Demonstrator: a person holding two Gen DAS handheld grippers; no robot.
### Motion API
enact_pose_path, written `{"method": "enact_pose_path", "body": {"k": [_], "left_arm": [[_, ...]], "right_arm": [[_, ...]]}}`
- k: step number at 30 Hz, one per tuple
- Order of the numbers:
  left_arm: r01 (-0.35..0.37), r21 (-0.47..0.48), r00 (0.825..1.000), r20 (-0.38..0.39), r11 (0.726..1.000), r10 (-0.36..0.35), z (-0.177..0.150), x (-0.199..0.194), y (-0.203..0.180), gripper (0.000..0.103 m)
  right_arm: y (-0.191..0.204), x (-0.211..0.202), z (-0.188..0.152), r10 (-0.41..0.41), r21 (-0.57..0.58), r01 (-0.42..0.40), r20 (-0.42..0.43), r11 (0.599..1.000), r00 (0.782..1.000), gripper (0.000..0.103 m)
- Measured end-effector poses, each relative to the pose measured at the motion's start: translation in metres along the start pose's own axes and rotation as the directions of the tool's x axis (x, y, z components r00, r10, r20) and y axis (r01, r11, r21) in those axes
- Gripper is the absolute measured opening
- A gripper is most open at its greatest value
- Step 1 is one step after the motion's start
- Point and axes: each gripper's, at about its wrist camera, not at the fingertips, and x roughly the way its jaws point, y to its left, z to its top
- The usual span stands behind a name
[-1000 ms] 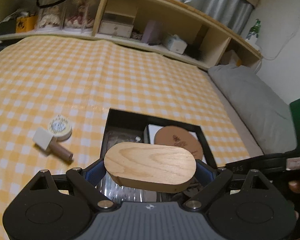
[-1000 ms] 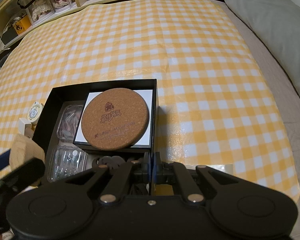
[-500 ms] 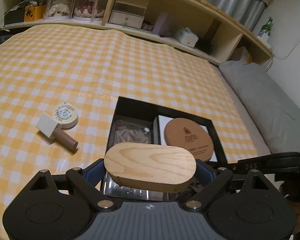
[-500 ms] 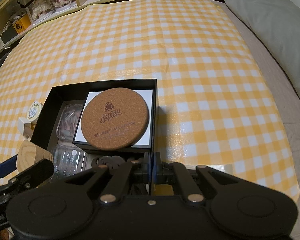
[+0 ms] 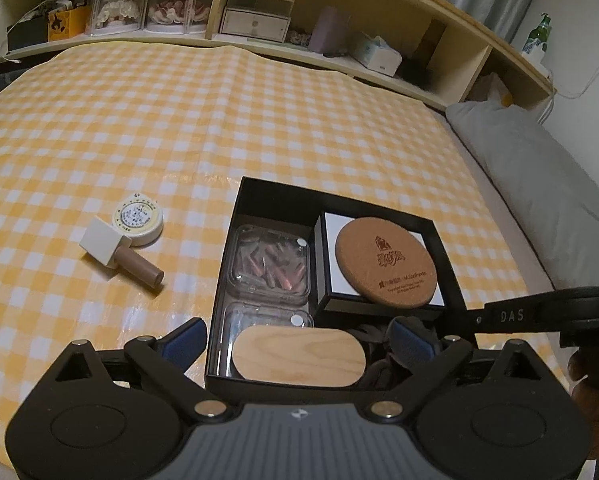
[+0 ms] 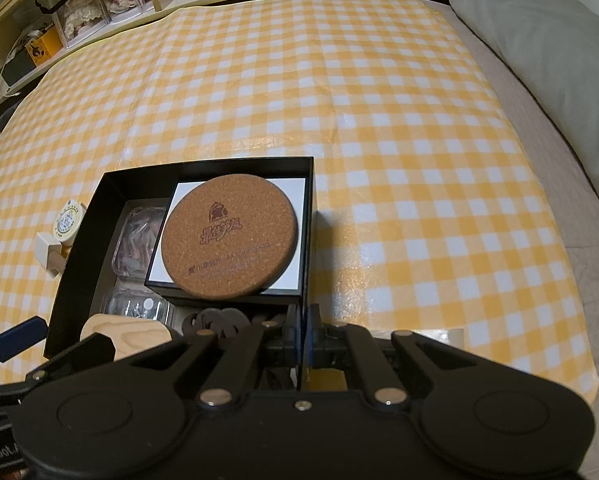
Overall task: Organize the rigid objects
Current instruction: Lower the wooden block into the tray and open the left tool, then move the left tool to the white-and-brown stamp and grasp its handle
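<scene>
Left wrist view: the left gripper [image 5: 299,340] has just been opening, its blue fingers [image 5: 185,338] now clear of the oval wooden block [image 5: 299,354] lying inside the black box [image 5: 259,192], lower centre. Right gripper [image 6: 304,334] fingers are pinched together on the box's near wall.
</scene>
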Motion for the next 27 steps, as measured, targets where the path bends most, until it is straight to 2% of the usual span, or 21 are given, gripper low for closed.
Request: {"method": "enact_pose_path", "body": {"k": [12, 18, 23, 27], "left_arm": [[-0.008, 0.027, 1.000, -0.026, 1.000, 0.009, -0.001, 0.000, -0.005, 0.103], [0.025, 0.045, 0.999, -0.027, 0.999, -0.023, 0.004, -0.004, -0.006, 0.103], [0.021, 0.063, 0.999, 0.039, 0.998, -0.023, 0.020, -0.020, -0.004, 0.103], [0.001, 0.105, 0.992, 0.127, 0.994, -0.014, 0.039, -0.040, 0.000, 0.103]], "right_arm": [[0.000, 0.000, 0.000, 0.000, 0.001, 0.000, 0.000, 1.000, 1.000, 0.004], [0.000, 0.000, 0.000, 0.001, 0.001, -0.001, 0.000, 1.000, 1.000, 0.004], [0.000, 0.000, 0.000, -0.001, 0.000, 0.001, 0.000, 1.000, 1.000, 0.004], [0.001, 0.000, 0.000, -0.001, 0.000, 0.001, 0.000, 1.000, 1.000, 0.004]]}}
